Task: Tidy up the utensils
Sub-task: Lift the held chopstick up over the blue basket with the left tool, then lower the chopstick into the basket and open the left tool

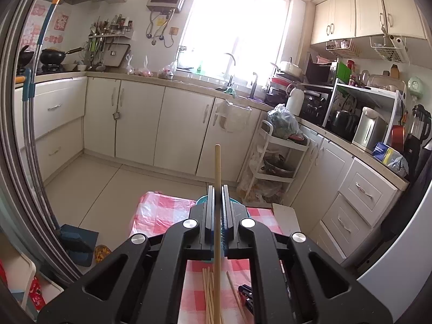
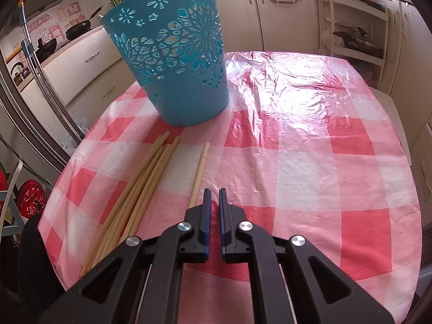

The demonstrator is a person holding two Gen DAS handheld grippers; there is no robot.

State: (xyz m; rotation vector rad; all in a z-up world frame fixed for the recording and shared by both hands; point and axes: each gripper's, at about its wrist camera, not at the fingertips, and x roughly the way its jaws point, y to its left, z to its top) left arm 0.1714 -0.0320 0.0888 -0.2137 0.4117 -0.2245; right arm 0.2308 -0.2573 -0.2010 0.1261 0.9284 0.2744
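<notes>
Chopsticks point(image 2: 140, 186) lay in a loose bundle on the counter point(image 2: 310, 167), just in front of the blue basket point(image 2: 172, 62), with one more single chopstick point(image 2: 199, 172) lying apart on the side of the bundle farther from the basket's left edge. They were pale wood, long, thin and round, several overlapping and fanned slightly toward the basket.

The left gripper point(image 1: 217, 197) had its jaws closed on a lifted chopstick point(image 1: 217, 189), which ran up between them with its tip poking above, raised over the counter; the basket's rim was only just visible behind the jaws in the left wrist view. The right gripper point(image 2: 214, 197) hovered low, nearer the camera than the basket, just beside the single chopstick; its jaws were nearly together with a narrow gap between them and nothing in it.

The task looked to be at an early stage: most of the sticks were still on the checked cloth, and through the basket's cut-outs I could not tell whether any were already inside. What seemed left was to drop the held stick into the basket, then gather the bundle and the stray one.
</notes>
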